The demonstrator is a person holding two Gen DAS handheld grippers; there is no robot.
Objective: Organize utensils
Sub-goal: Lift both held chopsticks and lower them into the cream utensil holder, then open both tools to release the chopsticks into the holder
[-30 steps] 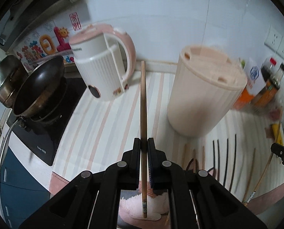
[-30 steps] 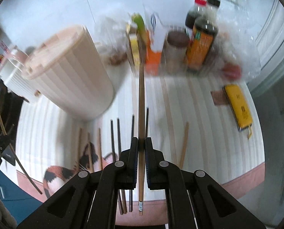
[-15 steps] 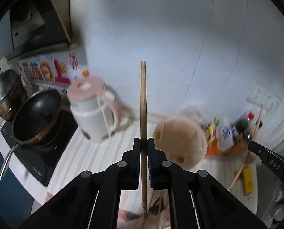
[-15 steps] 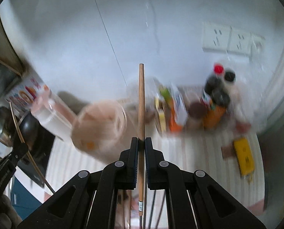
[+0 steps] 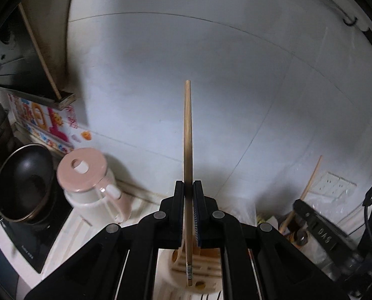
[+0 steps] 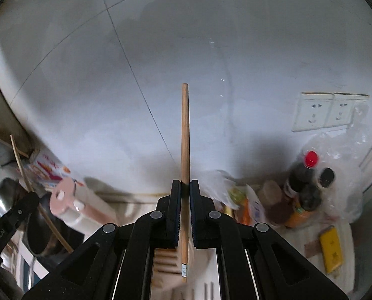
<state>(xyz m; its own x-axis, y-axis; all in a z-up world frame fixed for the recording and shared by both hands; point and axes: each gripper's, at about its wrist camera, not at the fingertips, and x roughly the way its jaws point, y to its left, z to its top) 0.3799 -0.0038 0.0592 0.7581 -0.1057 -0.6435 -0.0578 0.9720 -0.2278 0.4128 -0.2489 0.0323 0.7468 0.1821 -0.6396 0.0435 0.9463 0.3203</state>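
My left gripper [image 5: 188, 185] is shut on a wooden chopstick [image 5: 188, 135] that stands upright, its lower end just above the pink utensil holder's slotted lid [image 5: 198, 272]. My right gripper [image 6: 185, 183] is shut on a second wooden chopstick [image 6: 184, 130], also upright, above the same holder [image 6: 165, 257]. The right gripper also shows at the right of the left wrist view [image 5: 318, 227], with its chopstick [image 5: 311, 182]. The left gripper shows at the left of the right wrist view [image 6: 13, 215].
A pink-lidded kettle [image 5: 85, 187] and a black wok [image 5: 23, 182] on a hob stand to the left. Sauce bottles [image 6: 303, 187], packets and a yellow item [image 6: 332, 250] sit to the right by wall sockets [image 6: 331, 111]. Dark chopsticks [image 6: 208, 291] lie on the striped counter.
Both grippers have risen from near the counter and tilted up towards the wall, each still holding its chopstick. The holder now lies below both grippers.
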